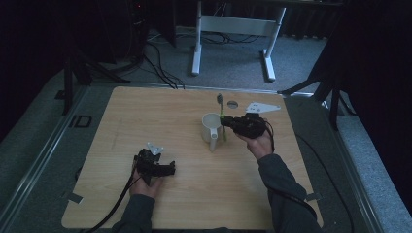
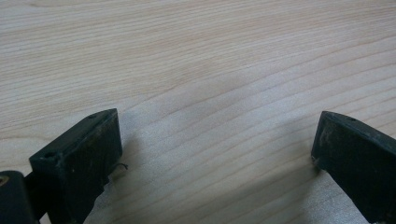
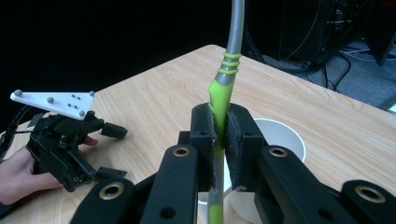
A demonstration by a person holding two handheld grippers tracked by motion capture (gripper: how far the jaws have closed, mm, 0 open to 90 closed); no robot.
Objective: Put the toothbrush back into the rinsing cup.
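Right hand-held gripper (image 3: 220,140): jaws closed tight on a toothbrush (image 3: 223,93), pinching the green part of its handle. The brush is held roughly upright, its grey neck rising above the jaws and its lower end pointing down at the white cup (image 3: 280,140). In the high view the toothbrush (image 1: 222,114) stands at the right rim of the cup (image 1: 211,127), which sits on the table (image 1: 145,111) right of centre. Whether the lower end is inside the cup or just outside its wall cannot be told.

Left hand-held gripper (image 1: 154,165): resting low over the near left part of the table, well apart from the cup. Its own view shows the jaws spread wide over bare wood, holding nothing.

Handling assessment: the toothbrush is judged light and slender, with a stiff plastic handle and a narrow, slightly flexible neck. The green section appears rubbery and should resist slipping, so the present hold there is sound; the smooth grey neck would be a poorer place to grip. The cup looks light and may tip if the brush pushes its rim sideways.
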